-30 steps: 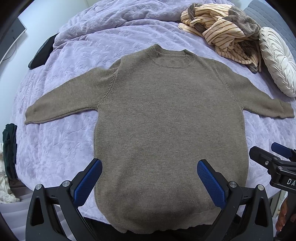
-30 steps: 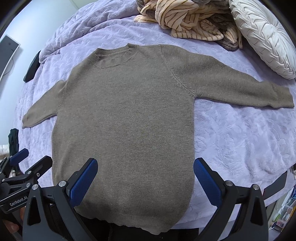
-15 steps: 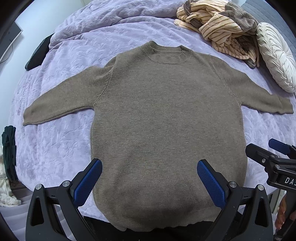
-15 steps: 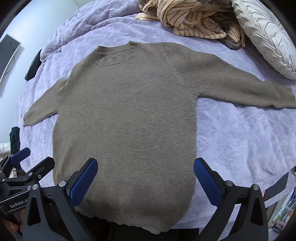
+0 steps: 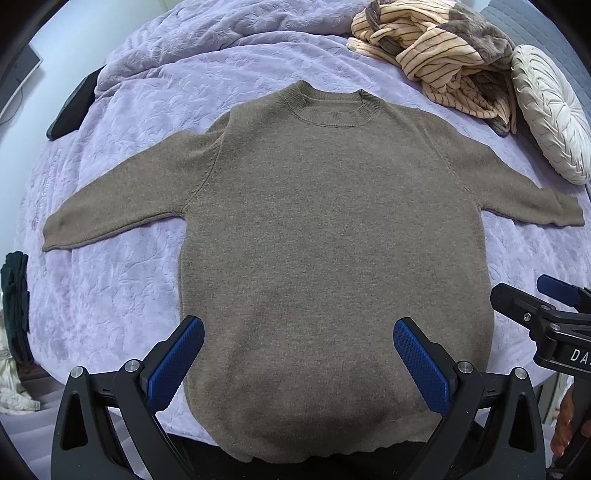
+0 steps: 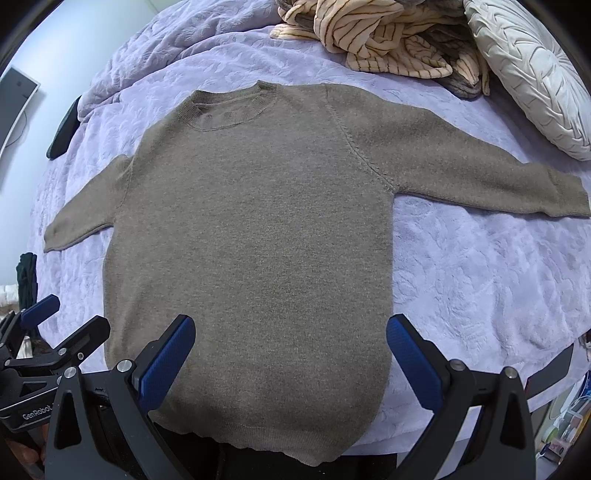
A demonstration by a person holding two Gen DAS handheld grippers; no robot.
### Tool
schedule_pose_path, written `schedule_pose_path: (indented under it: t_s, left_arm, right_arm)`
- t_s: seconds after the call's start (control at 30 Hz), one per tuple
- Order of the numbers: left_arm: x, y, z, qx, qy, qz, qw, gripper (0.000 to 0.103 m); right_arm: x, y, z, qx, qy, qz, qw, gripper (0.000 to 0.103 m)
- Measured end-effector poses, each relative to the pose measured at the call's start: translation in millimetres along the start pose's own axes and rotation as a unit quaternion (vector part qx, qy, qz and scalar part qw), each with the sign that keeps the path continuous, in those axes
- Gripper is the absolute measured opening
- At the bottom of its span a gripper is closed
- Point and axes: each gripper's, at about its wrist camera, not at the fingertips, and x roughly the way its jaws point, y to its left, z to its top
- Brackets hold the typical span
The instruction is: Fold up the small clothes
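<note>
Sweater (image 5: 332, 251) of brown-grey knit lies flat and face up on the lilac bedspread (image 5: 110, 288), both sleeves stretched out to the sides and the ribbed collar (image 5: 332, 107) at the far end. Its hem hangs just over the near edge of the bed.

The left gripper (image 5: 297, 360) hovers above the lower part of the body with its blue pads (image 5: 173, 363) spread wide and nothing between them. The left pad sits over the sweater's left side seam; the right pad sits over the knit, inside the other seam. The left sleeve runs away ahead and to the left of the fingers.

The right gripper (image 6: 290, 356) hangs beside it, also spread wide and empty. Its left pad is over the knit, while its right pad (image 6: 413, 363) lines up with the sweater's right side seam. The right sleeve stretches ahead and off to the right of those fingers.

Far ahead of both pairs of fingers, beyond the collar and to the right, a crumpled striped garment (image 6: 376, 33) lies heaped against a round white pleated cushion (image 6: 532, 74). A dark flat object (image 5: 72, 107) rests at the bed's far left edge.
</note>
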Motion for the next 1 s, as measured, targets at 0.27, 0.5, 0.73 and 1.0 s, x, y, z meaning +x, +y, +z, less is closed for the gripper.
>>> schedule_pose_path:
  t_s: [0.27,0.5,0.73,1.0]
  left_arm:
    - [14.7,0.7,-6.3,0.010,0.009,-0.063,0.9979,0.103]
    - [31.9,10.8,-2.4,0.028,0.021,-0.087,0.9956,0.103]
    - [47.3,44.8,3.1,0.024,0.024,-0.129,0.9911,0.103]
    - [75.0,192.8,30.8,-0.132,-0.018,-0.157,0.9785,0.103]
  right_arm:
    - [4.4,2.5,-1.6,0.003,0.009,-0.017,1.000,0.103]
    - [19.1,14.5,-0.8,0.025,0.026,-0.030,0.999,0.103]
    - [30.8,47.2,2.3,0.035,0.030,-0.045,0.998,0.103]
    - [46.2,109.7,6.8,0.010,0.033,-0.037,0.999,0.103]
